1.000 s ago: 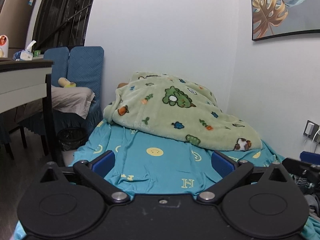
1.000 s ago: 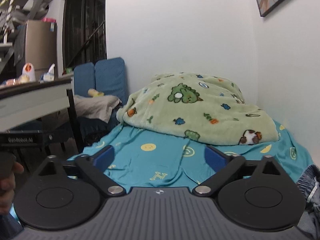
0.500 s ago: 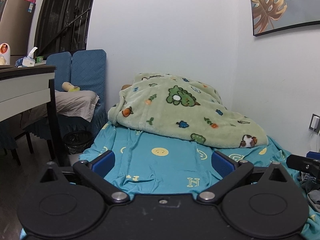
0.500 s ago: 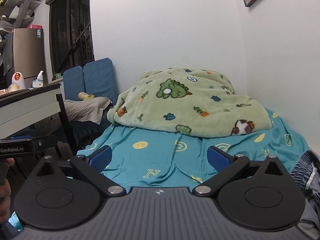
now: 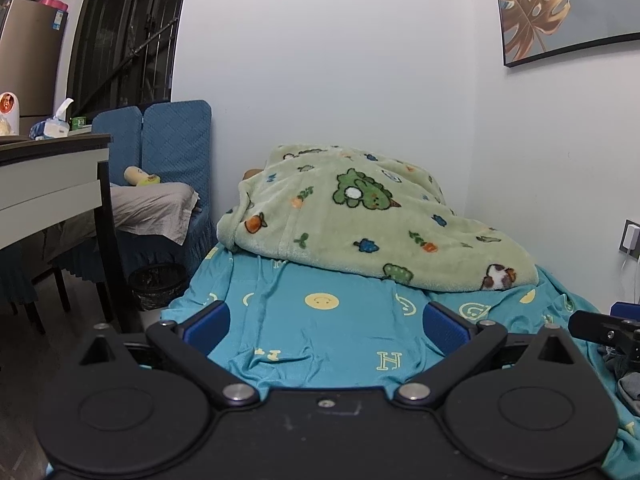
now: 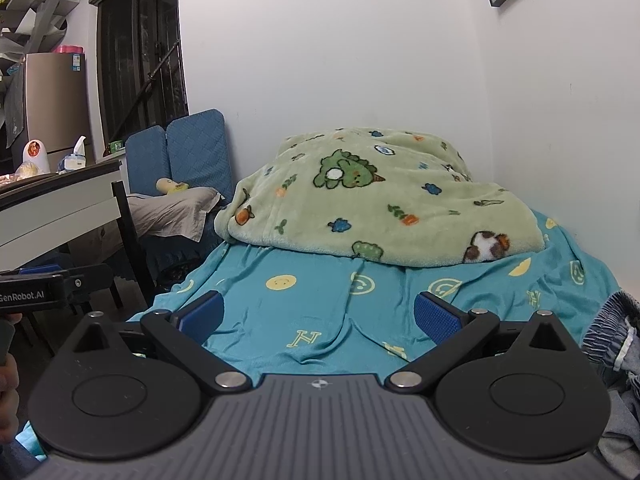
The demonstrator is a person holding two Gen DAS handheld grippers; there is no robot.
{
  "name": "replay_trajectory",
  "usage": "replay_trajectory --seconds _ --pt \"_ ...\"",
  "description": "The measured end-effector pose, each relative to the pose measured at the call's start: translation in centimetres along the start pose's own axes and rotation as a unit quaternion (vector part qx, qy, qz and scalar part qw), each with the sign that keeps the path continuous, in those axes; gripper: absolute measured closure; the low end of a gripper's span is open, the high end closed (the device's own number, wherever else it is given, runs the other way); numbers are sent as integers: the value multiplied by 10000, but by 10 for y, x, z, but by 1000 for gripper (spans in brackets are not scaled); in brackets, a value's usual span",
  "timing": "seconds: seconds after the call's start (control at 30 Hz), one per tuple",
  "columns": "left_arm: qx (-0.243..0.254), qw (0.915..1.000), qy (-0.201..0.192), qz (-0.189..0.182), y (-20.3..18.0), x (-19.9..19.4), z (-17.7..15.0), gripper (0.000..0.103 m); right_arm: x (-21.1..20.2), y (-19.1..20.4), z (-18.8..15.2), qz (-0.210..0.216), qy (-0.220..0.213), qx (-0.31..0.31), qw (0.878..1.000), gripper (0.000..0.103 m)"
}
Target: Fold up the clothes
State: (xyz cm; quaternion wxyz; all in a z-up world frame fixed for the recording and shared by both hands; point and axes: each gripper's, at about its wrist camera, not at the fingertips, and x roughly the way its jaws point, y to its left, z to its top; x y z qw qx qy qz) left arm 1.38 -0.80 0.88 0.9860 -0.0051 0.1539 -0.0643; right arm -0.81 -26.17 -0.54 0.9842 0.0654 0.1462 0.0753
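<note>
My left gripper [image 5: 326,322] hangs open over the near part of a bed with a teal printed sheet [image 5: 320,332], nothing between its blue pads. My right gripper [image 6: 318,316] is open too, above the same sheet [image 6: 320,320]. A crumpled pile of dark blue-grey clothes [image 6: 612,344] with an elastic waistband lies at the right edge of the right wrist view, beside the right finger. In the left wrist view only a bit of that clothing [image 5: 628,384] shows at the far right, under the other gripper's black body [image 5: 600,330].
A green fleece blanket [image 5: 372,220] with cartoon prints is heaped at the far end of the bed against the white wall. Left of the bed stand a desk [image 5: 48,188], blue chairs [image 5: 168,136] with grey cloth, and a black bin [image 5: 158,284]. A hand [image 6: 8,396] holds the left gripper.
Both views have pulled back and tilted slightly, so the bed and blanket sit lower and farther. Both grippers stay open and hold nothing.
</note>
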Motion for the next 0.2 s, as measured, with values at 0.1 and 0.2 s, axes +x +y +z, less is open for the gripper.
replay_trajectory --seconds 0.1,0.2 --pt "22 10000 -7 19 0 0 0 0 0 0 -1 2 13 7 10000 0" --pt "20 10000 23 29 0 2 0 0 0 0 -1 4 15 14 10000 0"
